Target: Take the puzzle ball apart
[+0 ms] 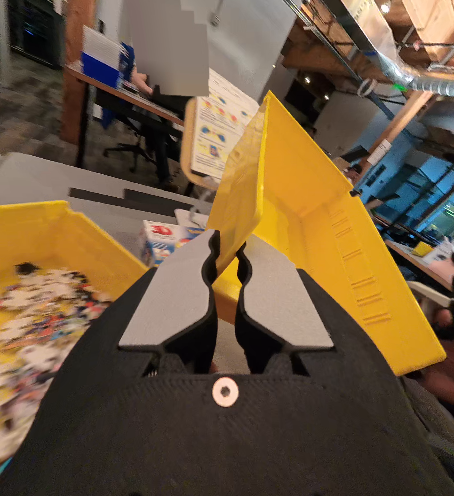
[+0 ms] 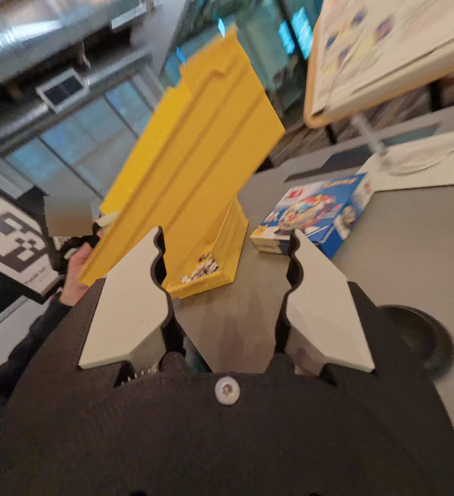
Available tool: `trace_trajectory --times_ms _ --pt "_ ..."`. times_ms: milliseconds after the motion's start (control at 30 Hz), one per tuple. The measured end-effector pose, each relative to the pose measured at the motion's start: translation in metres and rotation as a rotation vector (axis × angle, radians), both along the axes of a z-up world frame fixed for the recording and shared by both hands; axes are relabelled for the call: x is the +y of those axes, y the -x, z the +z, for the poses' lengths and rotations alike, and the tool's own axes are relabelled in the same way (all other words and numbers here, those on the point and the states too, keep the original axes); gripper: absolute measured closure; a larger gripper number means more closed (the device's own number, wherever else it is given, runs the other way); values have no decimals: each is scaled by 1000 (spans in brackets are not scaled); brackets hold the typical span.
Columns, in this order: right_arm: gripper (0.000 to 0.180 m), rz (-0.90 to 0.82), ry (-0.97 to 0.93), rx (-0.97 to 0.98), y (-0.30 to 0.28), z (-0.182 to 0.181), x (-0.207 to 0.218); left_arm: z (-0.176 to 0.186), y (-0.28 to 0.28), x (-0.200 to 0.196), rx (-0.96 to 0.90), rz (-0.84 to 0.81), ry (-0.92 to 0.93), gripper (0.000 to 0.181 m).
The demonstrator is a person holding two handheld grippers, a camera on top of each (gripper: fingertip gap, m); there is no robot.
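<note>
Left wrist view. Grey-padded black left gripper (image 1: 227, 249) is pinching the rim of an empty tilted yellow plastic bin (image 1: 314, 241), its fingers nearly together with the thin wall between them. That bin is hanging raised, open side toward the camera. To the left a second yellow plastic bin (image 1: 59, 241) is sitting on the grey table (image 1: 32, 177), holding a heap of loose flat puzzle pieces (image 1: 32, 322), white with red, blue and black print. No whole puzzle ball is showing; the ball appears already taken apart. A blue-and-white cardboard puzzle box (image 1: 161, 241) is lying between the bins.

Right wrist view. Right gripper (image 2: 227, 241) is hovering wide open and empty above the table. Ahead and slightly left the two bins are showing, the tilted bin (image 2: 193, 139) slanting away up and over the resting bin (image 2: 231, 241), where pieces (image 2: 204, 264) are showing. The left gripper is much the nearer tool; lowering the tilted bin looks like its job.
</note>
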State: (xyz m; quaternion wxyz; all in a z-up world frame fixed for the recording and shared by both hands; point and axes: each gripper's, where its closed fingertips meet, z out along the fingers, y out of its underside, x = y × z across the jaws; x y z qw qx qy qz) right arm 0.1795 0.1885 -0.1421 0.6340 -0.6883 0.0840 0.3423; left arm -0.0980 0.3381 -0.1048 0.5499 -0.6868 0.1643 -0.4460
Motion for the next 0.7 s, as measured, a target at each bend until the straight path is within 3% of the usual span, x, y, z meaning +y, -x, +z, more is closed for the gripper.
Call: trace_trajectory --times_ms 167,433,533,700 --pt "74 -94 -12 55 -36 -1 -60 -30 -137 -20 53 -209 43 171" --pt "62 -386 102 -28 -130 -46 -82 -90 -328 -72 147 -465 84 171" --pt "78 -490 167 -58 -180 -66 -91 -111 -376 -79 166 -525 137 170" --pt "93 -514 226 -2 -249 -88 -90 -149 -432 -83 237 -538 182 171"
